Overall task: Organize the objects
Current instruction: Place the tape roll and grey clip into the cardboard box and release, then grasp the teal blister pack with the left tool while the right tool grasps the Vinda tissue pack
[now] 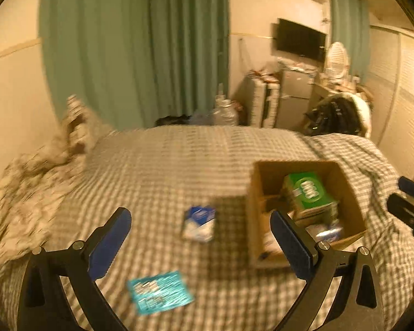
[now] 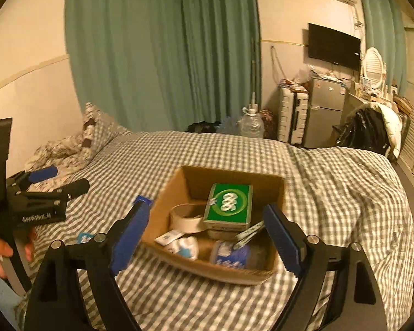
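Observation:
A brown cardboard box stands on the checked bed. It holds a green box, a roll of tape, a blue-labelled jar and small white packets. A blue and white packet and a teal sachet lie on the bed left of the box. My left gripper is open and empty above the blue and white packet. My right gripper is open and empty over the box's near side.
Checked bedding covers the bed, with crumpled pillows at the left. Green curtains, a water jug, a suitcase, a small fridge and a chair with clothes stand behind the bed.

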